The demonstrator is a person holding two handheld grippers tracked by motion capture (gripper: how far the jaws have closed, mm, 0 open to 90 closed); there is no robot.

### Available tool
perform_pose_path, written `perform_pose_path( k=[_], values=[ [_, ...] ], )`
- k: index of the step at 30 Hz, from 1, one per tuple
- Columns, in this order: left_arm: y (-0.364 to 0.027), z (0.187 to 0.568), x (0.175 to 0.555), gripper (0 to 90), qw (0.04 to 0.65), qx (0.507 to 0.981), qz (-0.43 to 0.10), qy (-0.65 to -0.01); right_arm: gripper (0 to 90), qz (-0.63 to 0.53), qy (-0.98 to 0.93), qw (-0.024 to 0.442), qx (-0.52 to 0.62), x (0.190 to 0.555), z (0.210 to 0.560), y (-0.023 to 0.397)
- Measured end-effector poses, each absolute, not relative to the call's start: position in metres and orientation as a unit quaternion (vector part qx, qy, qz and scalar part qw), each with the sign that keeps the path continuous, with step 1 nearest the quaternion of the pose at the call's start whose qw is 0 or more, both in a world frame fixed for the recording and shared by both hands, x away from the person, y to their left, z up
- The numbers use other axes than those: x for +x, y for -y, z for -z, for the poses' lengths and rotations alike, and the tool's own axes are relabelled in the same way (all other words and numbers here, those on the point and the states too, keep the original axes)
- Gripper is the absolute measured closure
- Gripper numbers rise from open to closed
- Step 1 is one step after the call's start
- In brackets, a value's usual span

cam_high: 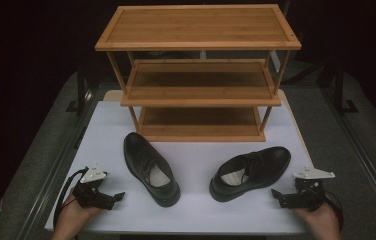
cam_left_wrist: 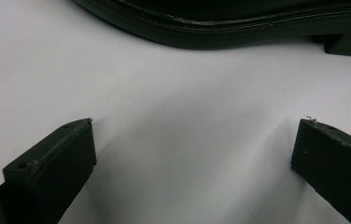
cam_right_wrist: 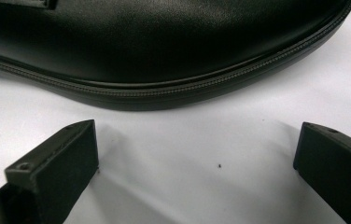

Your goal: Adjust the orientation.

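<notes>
Resting open, both tongs [cam_high: 118, 196] [cam_high: 275, 193] flank two shoes [cam_high: 151, 167] [cam_high: 250, 171].

High view overhead; gripper views close, sharing white table [cam_high: 196, 165].

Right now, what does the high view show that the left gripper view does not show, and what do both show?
High view alone: the wooden three-shelf rack, the right shoe, the right gripper, and the person's hands holding both tools.
Left gripper view alone: a close look at the left shoe's stitched sole edge and heel, and the left gripper's fingers standing wide apart with nothing between them.
Both: the left shoe and the white table.
</notes>
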State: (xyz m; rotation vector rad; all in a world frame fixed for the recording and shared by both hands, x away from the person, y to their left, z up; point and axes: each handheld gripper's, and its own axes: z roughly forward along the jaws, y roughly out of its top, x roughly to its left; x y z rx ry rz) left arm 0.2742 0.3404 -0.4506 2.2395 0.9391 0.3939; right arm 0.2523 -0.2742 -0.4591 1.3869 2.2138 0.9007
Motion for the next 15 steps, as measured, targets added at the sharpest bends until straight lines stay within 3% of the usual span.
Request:
perform_pose_path(
  k=[12,14,15],
  values=[
    [-0.341,0.4497,0.2746,0.0,0.338,0.855,-0.15,-0.363,0.0,-0.321,-0.786,0.188,0.493,0.2523,0.4591,0.2746],
    [-0.3441,0.4469,0.2733,7.5,0.346,0.852,-0.153,-0.363,0.0,-0.321,-0.787,0.188,0.493,0.2522,0.4591,0.2744],
    [-0.3466,0.4445,0.2744,19.3,0.351,0.849,-0.146,-0.366,0.0,-0.32,-0.787,0.188,0.493,0.2523,0.4591,0.2743]
  ],
)
